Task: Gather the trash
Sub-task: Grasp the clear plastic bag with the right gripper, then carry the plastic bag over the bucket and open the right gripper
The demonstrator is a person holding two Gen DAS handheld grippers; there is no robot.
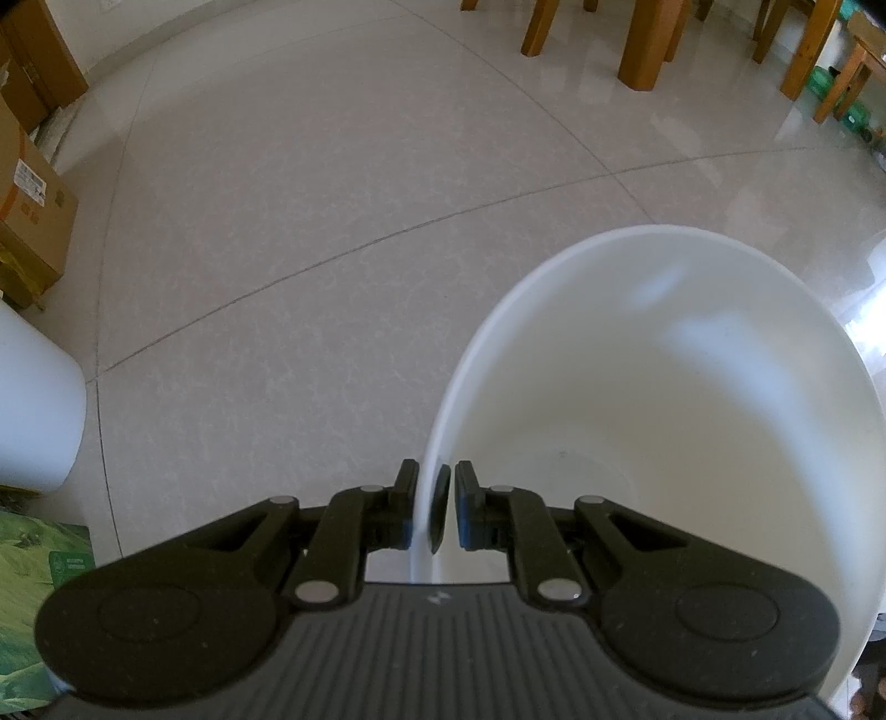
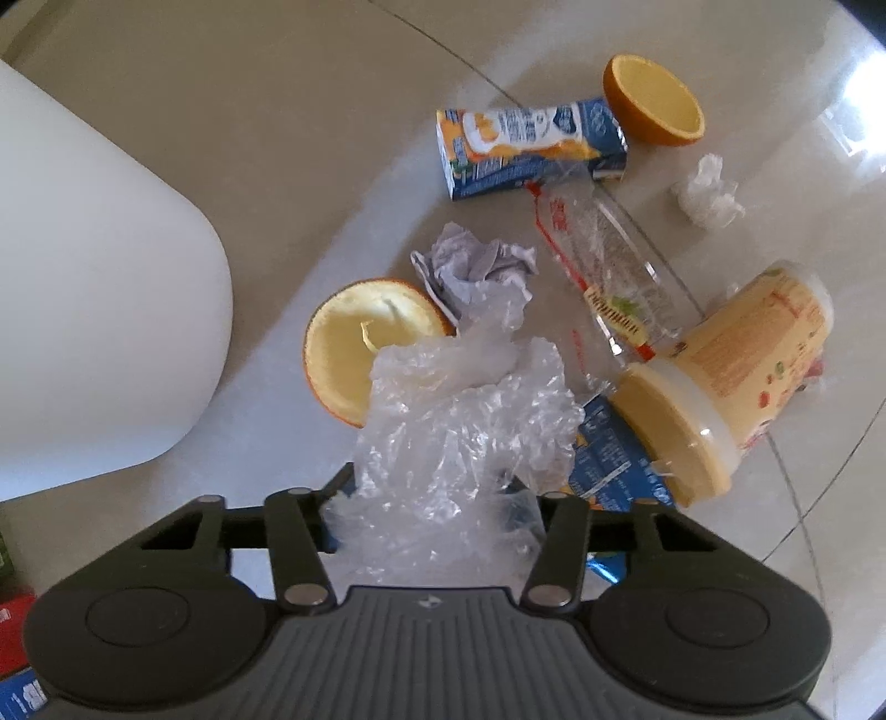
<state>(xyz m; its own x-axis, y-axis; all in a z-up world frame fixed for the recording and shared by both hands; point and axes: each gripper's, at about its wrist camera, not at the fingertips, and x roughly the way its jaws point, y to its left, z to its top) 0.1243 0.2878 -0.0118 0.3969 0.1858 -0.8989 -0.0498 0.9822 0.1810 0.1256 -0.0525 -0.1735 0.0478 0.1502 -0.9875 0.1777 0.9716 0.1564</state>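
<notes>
The left gripper [image 1: 437,512] is clamped tight on the rim of a white bin [image 1: 664,421], one finger outside the wall and one inside, the bin tipped over pale floor tiles [image 1: 332,221] with wooden furniture legs [image 1: 642,50] beyond. In the right wrist view a white container [image 2: 99,332] fills the left edge. The right gripper [image 2: 437,498] has a crumpled clear plastic bag [image 2: 459,421] bunched between its fingers, which stand fairly wide apart; whether they pinch it cannot be told. The trash lies on the floor ahead: an orange peel half [image 2: 343,354], crumpled grey paper [image 2: 470,266], a juice carton [image 2: 526,144], a second peel half [image 2: 653,105], a clear wrapper [image 2: 614,266], a yellow tub [image 2: 731,376] on its side and a white tissue wad [image 2: 709,194]
</notes>
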